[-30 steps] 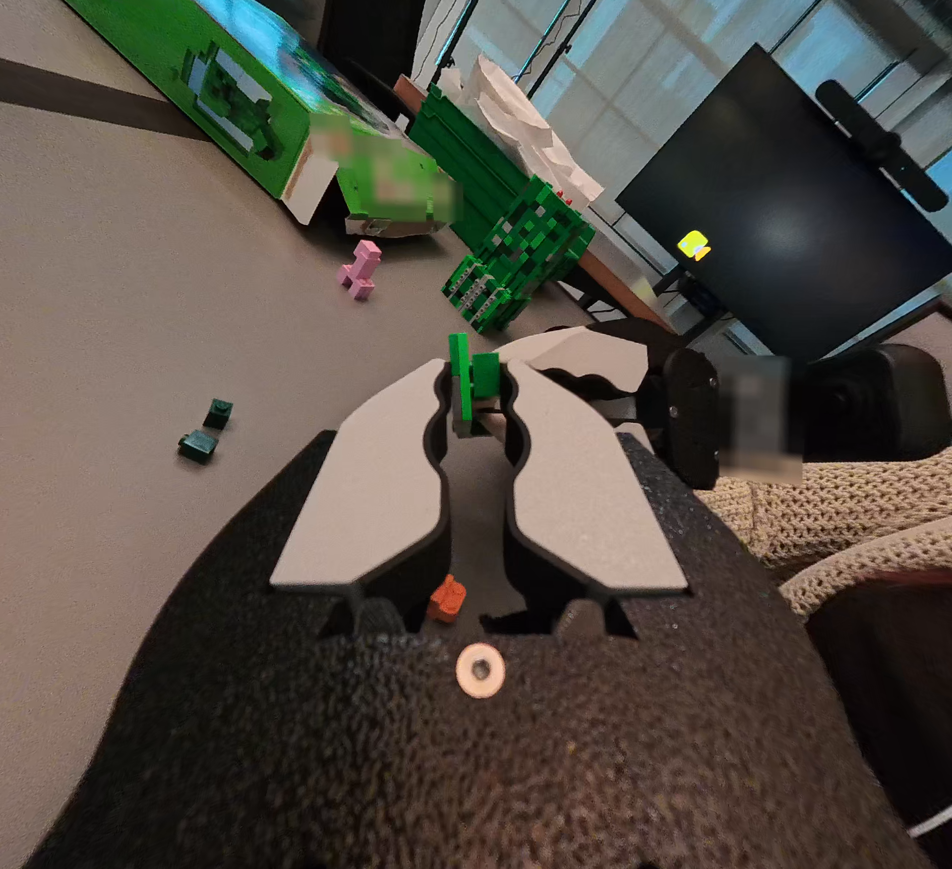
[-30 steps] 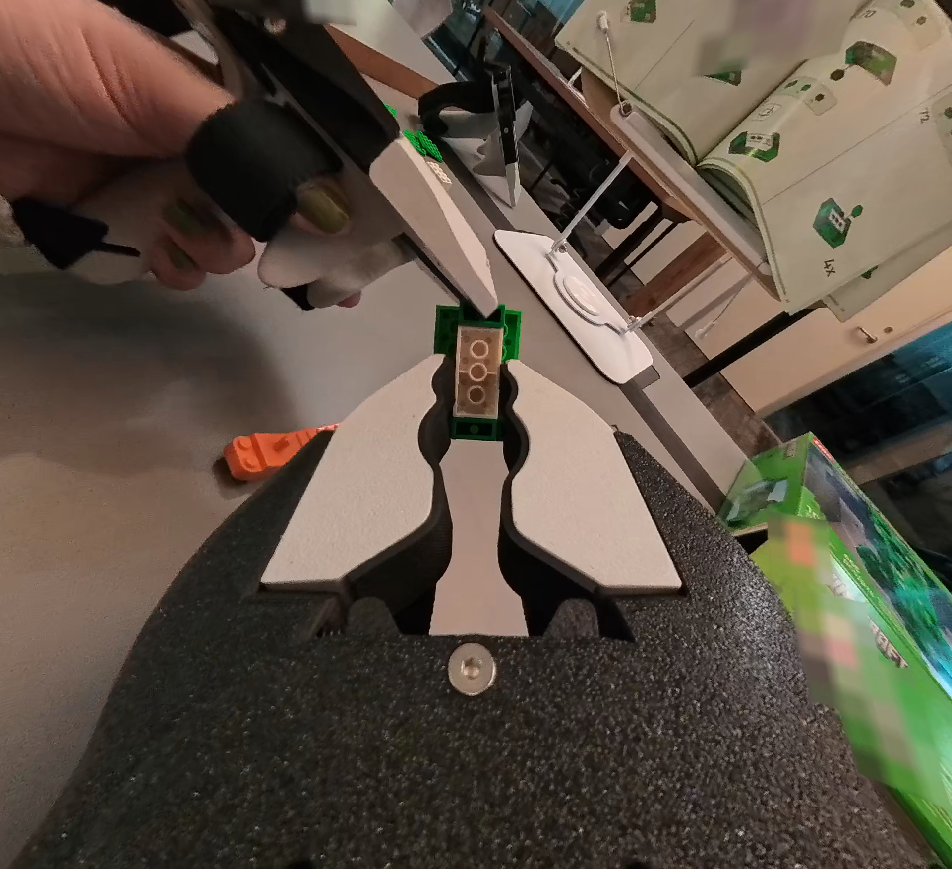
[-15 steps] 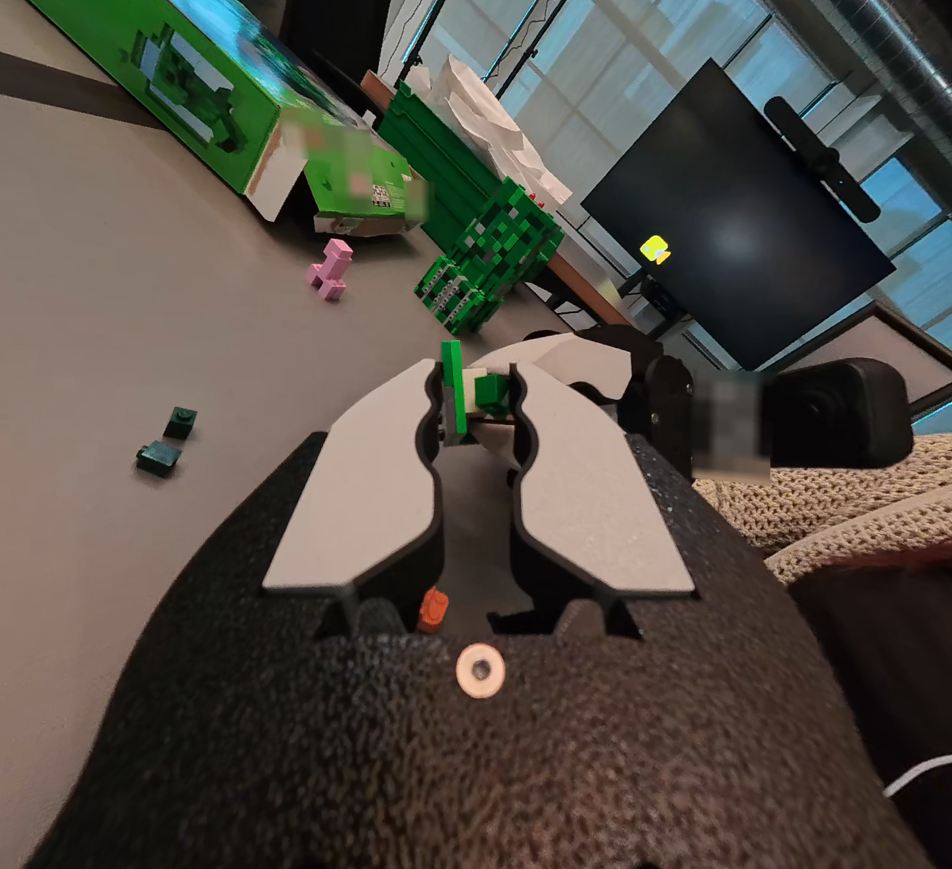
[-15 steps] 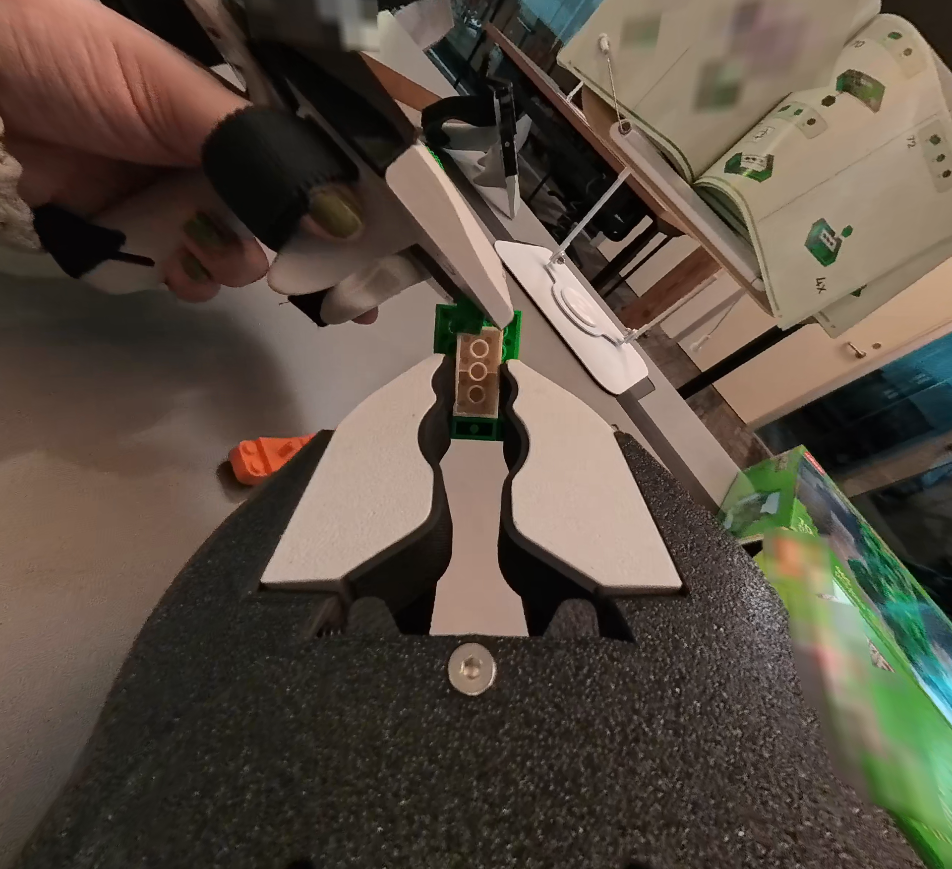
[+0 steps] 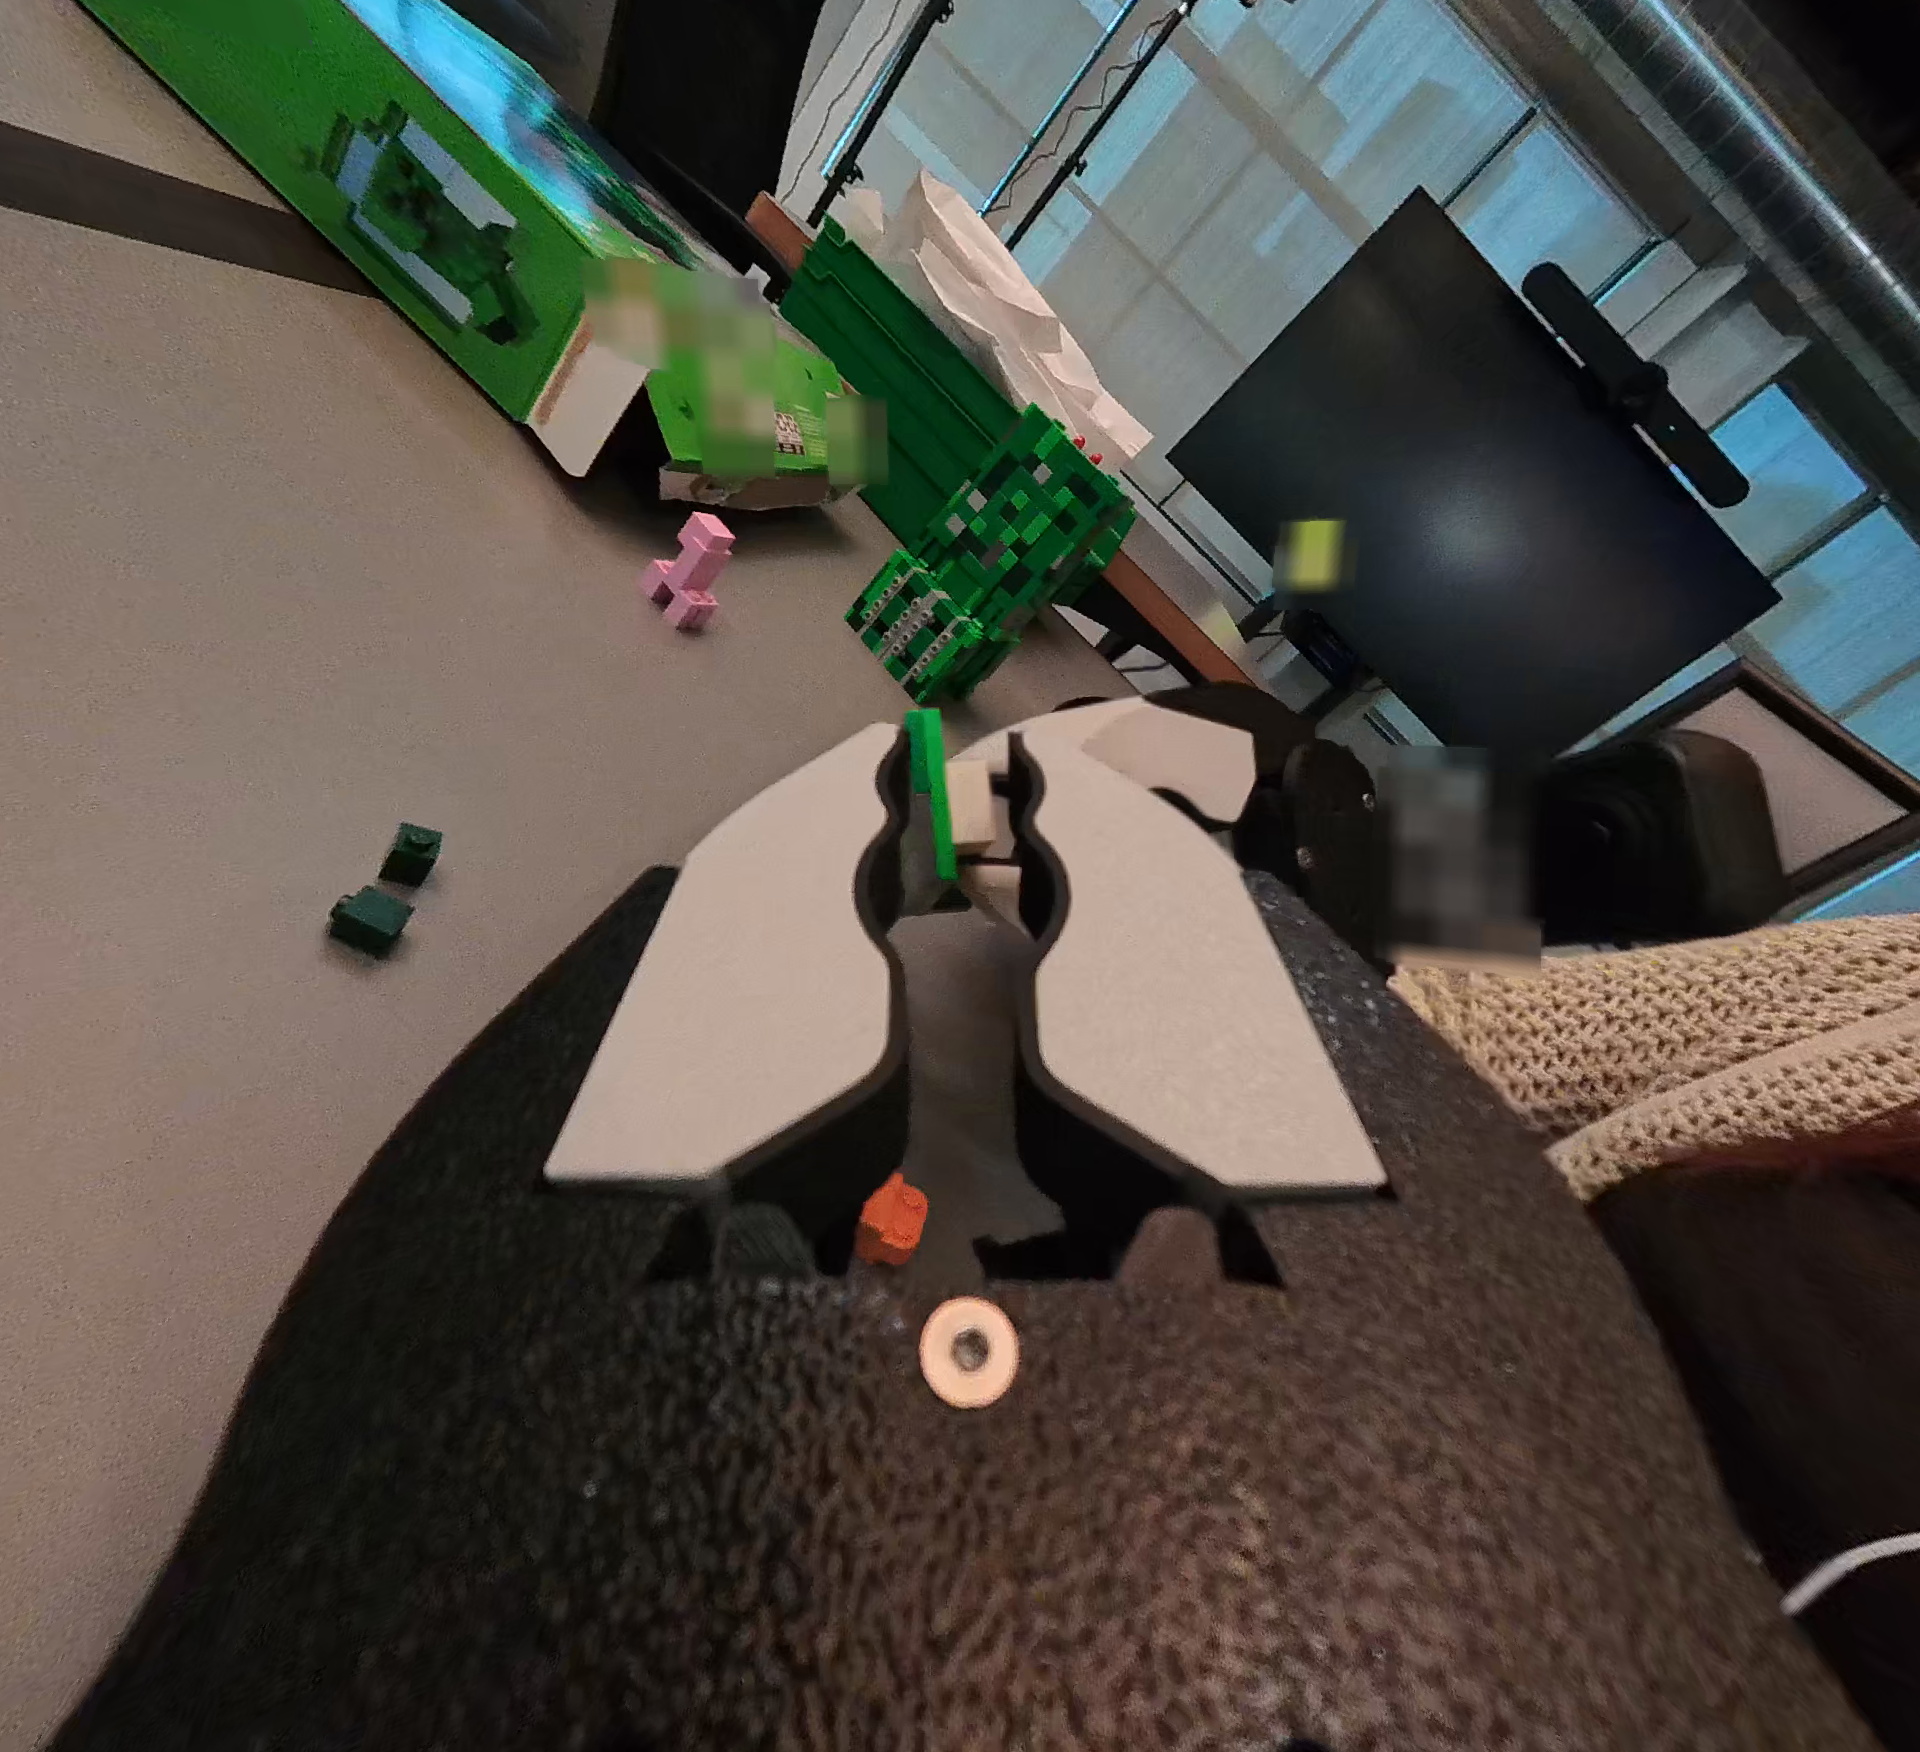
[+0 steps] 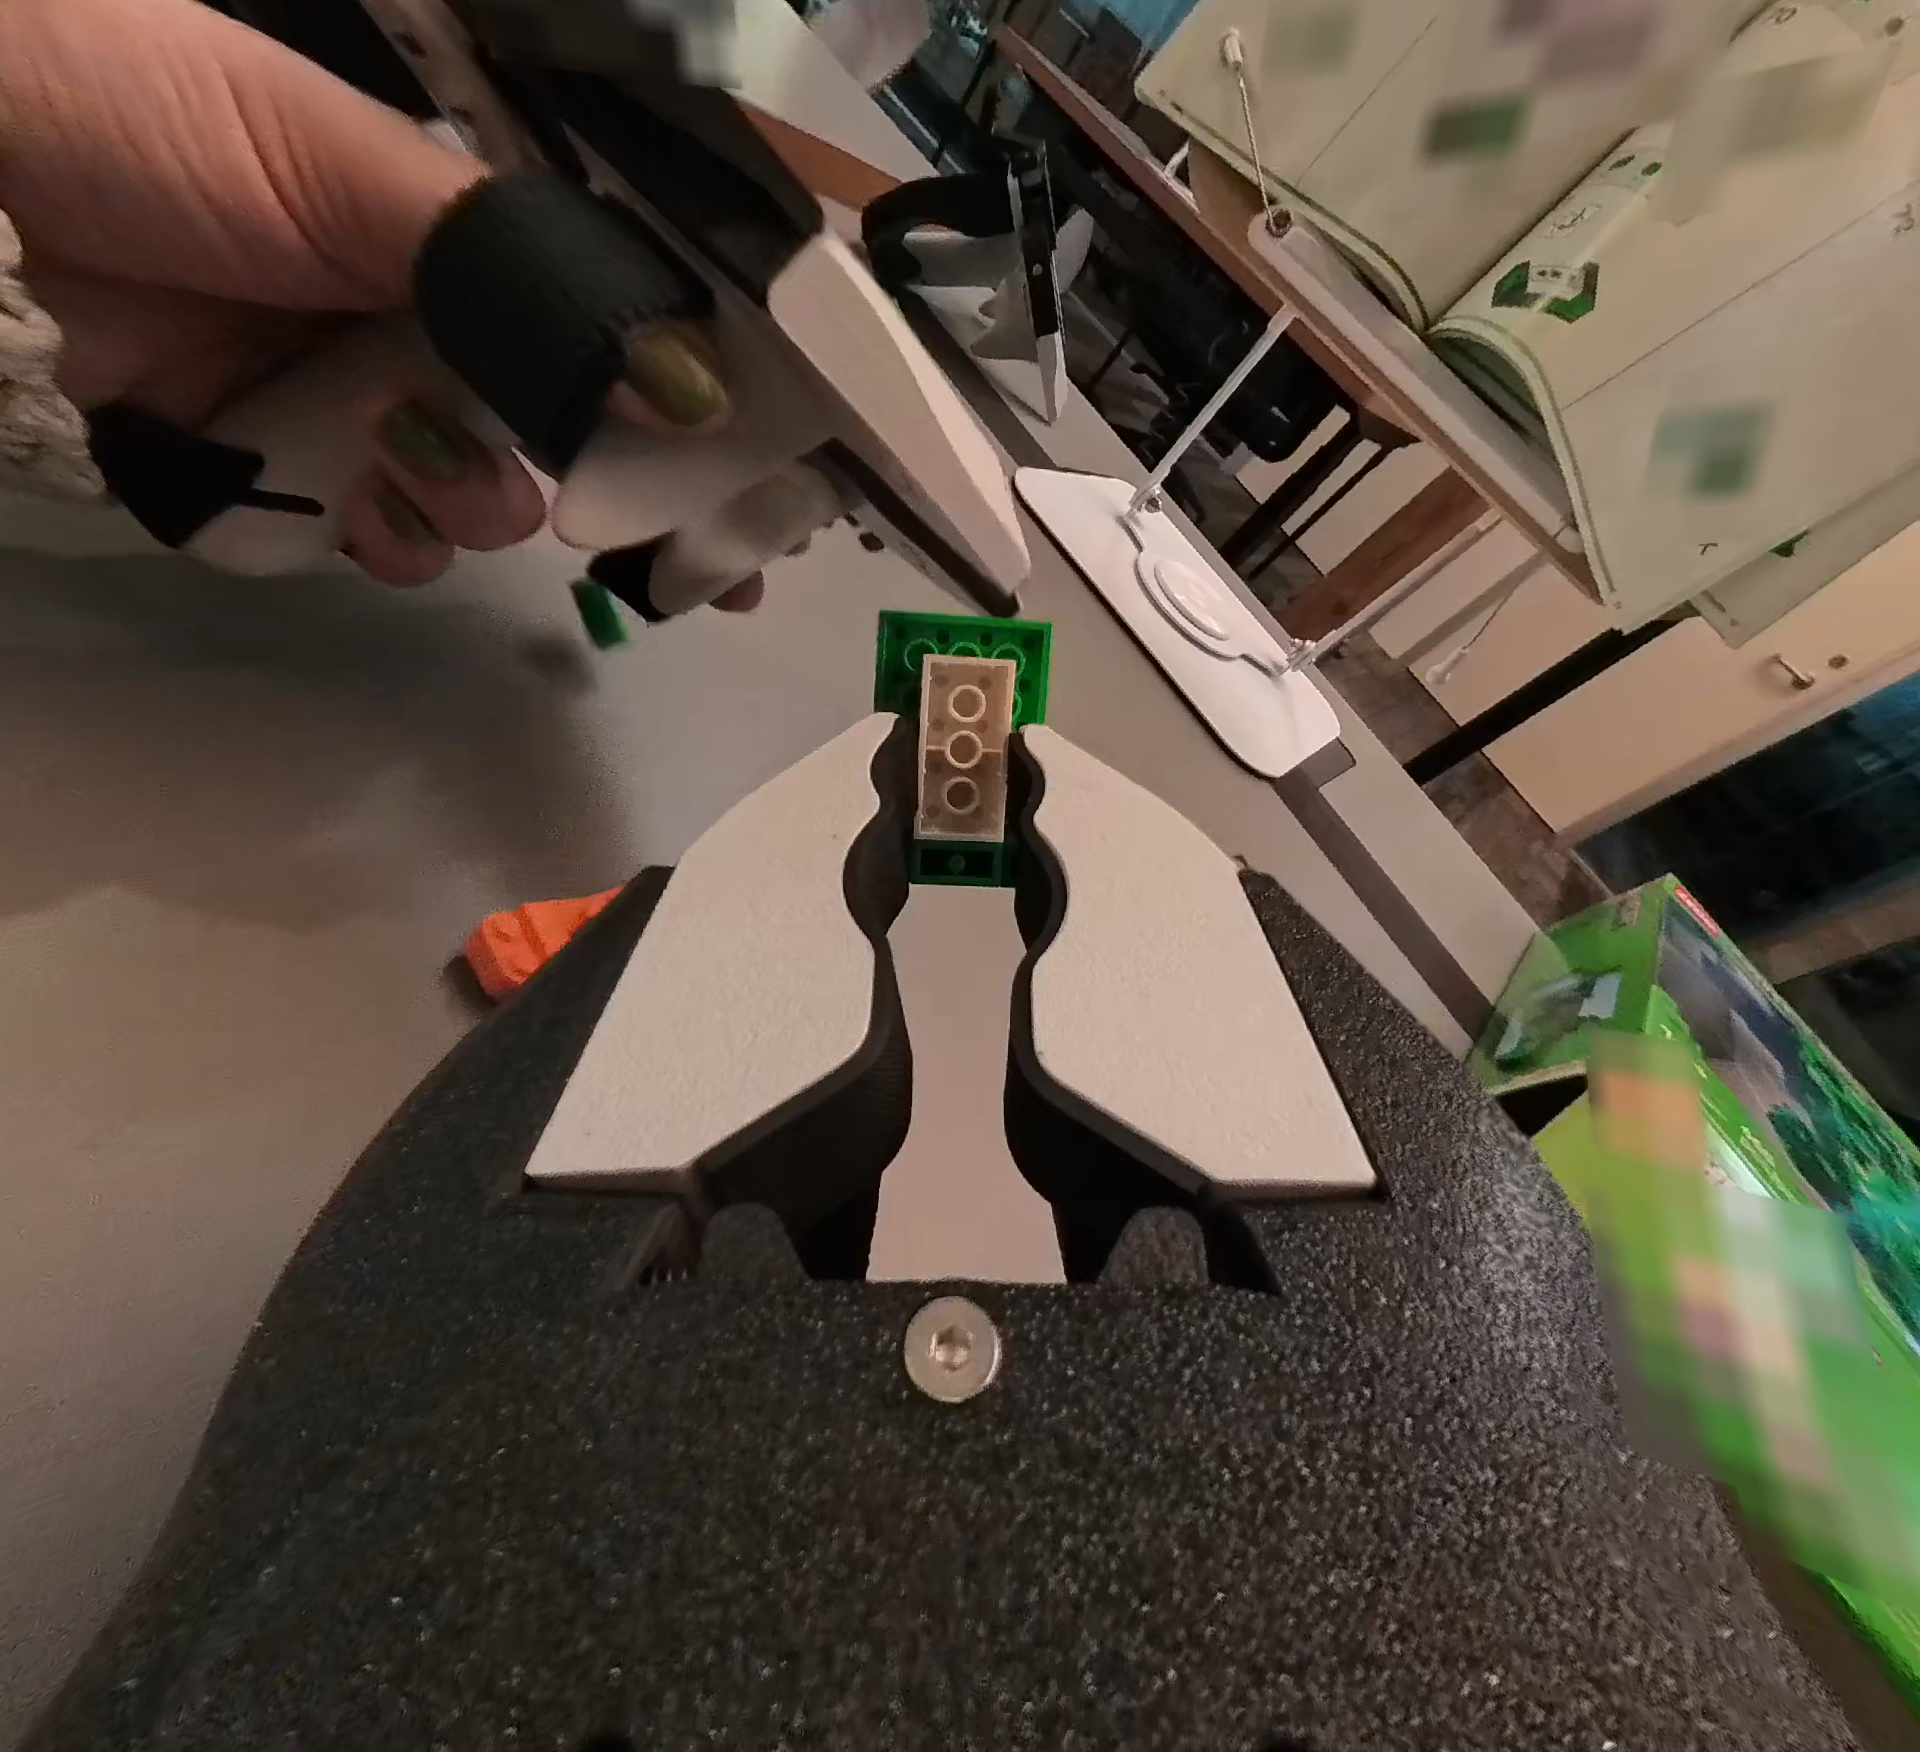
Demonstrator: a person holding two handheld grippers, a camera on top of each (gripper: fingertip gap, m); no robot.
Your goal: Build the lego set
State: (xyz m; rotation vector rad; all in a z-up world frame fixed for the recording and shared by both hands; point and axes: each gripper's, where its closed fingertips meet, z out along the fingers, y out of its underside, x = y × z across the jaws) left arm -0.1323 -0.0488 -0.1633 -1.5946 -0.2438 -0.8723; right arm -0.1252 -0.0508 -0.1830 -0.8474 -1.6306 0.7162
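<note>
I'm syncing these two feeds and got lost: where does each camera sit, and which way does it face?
Left wrist view: on the left gripper, facing across the grey table toward a green box; a knit sleeve shows.
Right wrist view: on the right gripper, facing the instruction booklet; a hand shows.
Shared: the small green-and-tan brick assembly.

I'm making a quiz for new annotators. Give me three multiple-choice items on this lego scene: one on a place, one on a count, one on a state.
1. Where is the pink lego figure?
A. on the grey table near the green box
B. in the left tongs
C. on the monitor

2. How many dark green loose bricks lie on the table?
A. one
B. two
C. five

3. The right tongs are:
A. open, empty
B. shut on the tan-and-green piece
C. out of view

Answers: 1 A, it stands on the table by the box. 2 B, two lie together. 3 B, the fingers clamp it.
</note>
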